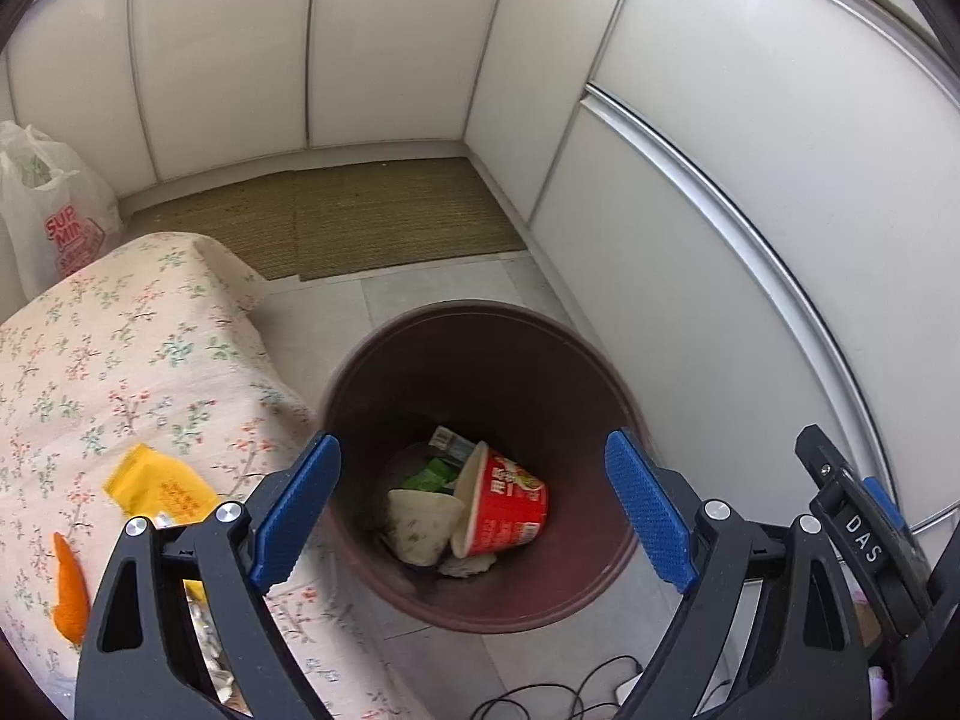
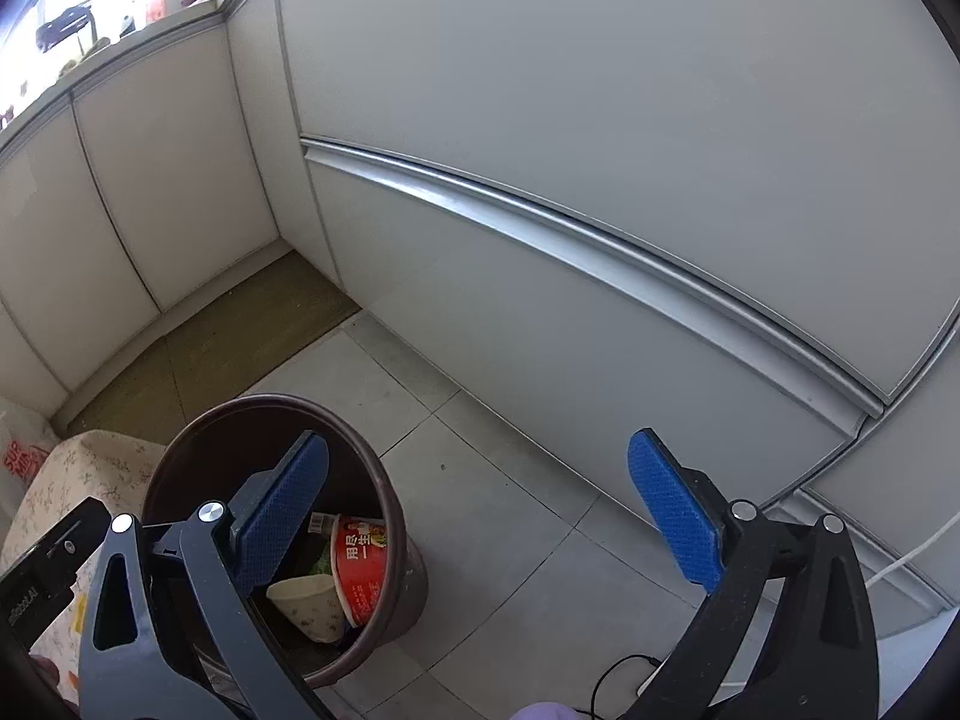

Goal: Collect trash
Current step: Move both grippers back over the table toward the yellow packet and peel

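Red noodle cup (image 1: pixel 507 504) on its side inside the brown bin (image 1: pixel 480 324) among paper scraps, below and between the spread, empty left gripper (image 1: pixel 474 510) pads, right gripper (image 2: pixel 480 516) spread beside the bin, "DAS" on its body, yellow packet (image 1: pixel 159 489) on the floral cloth (image 1: pixel 120 348) left of the bin, bag (image 1: pixel 54 210) reading "SUP".

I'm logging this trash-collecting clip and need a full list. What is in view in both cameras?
trash bin: one, dark brown, on the tiled floor beside the table.
noodle cup: one, red, lying in the bin.
paper cup: one, white, in the bin beside the noodle cup.
yellow packet: one, on the floral tablecloth.
orange piece: one, on the tablecloth near the left edge.
plastic bag: one, white with red print, behind the table.
mat: one, olive, on the floor by the cabinets.
cable: black, on the floor.
left gripper: blue pads, open above the bin.
right gripper: blue pads, open, empty.
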Action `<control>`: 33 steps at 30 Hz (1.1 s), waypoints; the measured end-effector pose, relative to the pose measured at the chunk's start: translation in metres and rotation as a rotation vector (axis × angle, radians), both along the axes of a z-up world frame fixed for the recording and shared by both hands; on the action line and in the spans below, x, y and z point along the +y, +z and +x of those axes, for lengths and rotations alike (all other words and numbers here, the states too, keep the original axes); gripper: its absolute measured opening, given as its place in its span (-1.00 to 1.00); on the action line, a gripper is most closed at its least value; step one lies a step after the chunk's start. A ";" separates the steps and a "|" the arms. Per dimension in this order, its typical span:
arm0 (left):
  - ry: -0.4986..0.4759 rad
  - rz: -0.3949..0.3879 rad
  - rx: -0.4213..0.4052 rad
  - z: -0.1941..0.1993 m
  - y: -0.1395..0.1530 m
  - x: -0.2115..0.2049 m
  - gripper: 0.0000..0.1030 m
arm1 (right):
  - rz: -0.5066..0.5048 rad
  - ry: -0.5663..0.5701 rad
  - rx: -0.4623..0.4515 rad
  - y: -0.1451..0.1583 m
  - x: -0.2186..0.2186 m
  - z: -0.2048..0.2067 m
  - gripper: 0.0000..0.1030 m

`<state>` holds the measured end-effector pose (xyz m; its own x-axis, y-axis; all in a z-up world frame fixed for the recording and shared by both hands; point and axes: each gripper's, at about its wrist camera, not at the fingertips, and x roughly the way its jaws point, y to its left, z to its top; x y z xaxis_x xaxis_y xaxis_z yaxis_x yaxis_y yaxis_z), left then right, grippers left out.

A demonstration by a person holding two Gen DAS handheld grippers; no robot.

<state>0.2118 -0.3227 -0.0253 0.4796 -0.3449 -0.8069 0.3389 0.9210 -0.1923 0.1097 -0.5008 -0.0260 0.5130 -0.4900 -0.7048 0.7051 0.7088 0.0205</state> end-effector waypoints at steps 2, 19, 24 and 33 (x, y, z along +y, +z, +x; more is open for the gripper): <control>0.019 0.015 -0.001 0.001 -0.001 0.011 0.70 | -0.007 0.024 0.007 0.000 0.008 0.003 0.86; 0.317 0.082 0.050 -0.003 -0.041 0.211 0.70 | -0.168 0.344 0.050 0.013 0.150 0.054 0.86; 0.410 0.063 0.065 -0.015 -0.047 0.276 0.70 | -0.221 0.449 0.069 0.012 0.203 0.067 0.86; 0.524 -0.030 0.070 -0.051 -0.052 0.372 0.70 | -0.270 0.763 0.242 -0.032 0.308 0.107 0.86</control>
